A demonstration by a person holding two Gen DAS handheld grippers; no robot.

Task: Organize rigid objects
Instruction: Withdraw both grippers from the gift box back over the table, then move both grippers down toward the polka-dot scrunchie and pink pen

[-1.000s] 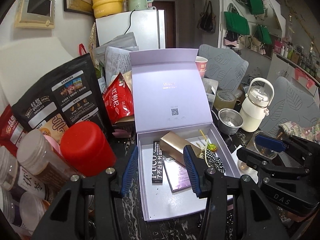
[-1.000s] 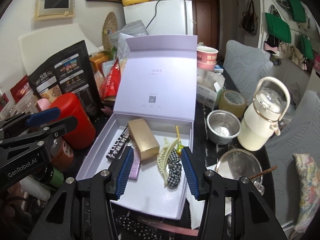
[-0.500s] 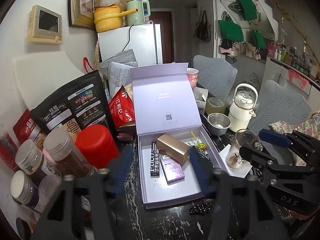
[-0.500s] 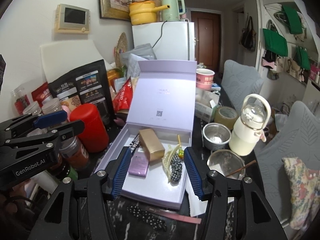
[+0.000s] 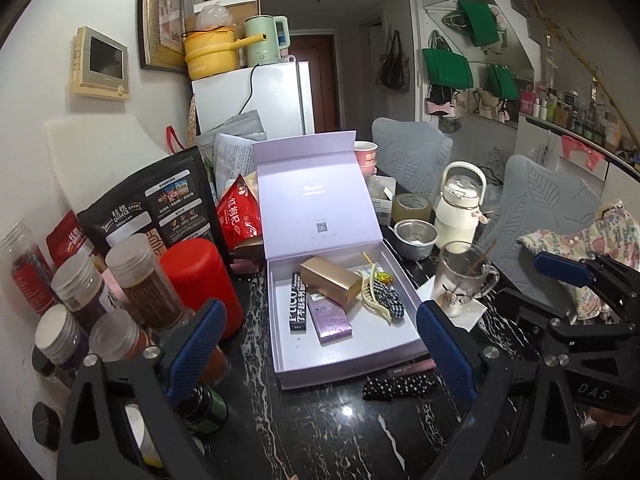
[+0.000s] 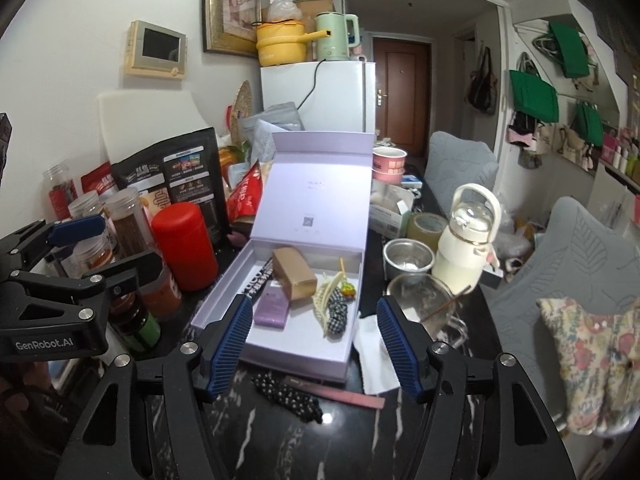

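An open lilac box (image 5: 280,368) lies on the black marble table with its lid upright. Inside are a gold carton (image 5: 330,282), a black Puco carton (image 5: 298,306), a small purple carton (image 5: 330,320), a cream hair claw (image 5: 374,300) and a checked scrunchie (image 5: 390,300). In front of the box lie a black dotted hair clip (image 6: 288,396) and a pink strip (image 6: 340,394). My left gripper (image 5: 320,346) hangs before the box, jaws opening wide and empty. My right gripper (image 6: 314,344) hovers over the box's near edge, jaws also opening with nothing held.
A red canister (image 5: 196,280) and several spice jars (image 5: 136,280) crowd the left side, with snack bags behind. To the right stand a glass mug (image 5: 460,276), a steel bowl (image 5: 414,238), a white bottle (image 5: 458,208) and a tape roll (image 5: 412,206). Grey chairs stand beyond.
Both grippers have drawn back and upward from the box, so it looks smaller. The jaws of both have spread wider. Nothing was picked up.
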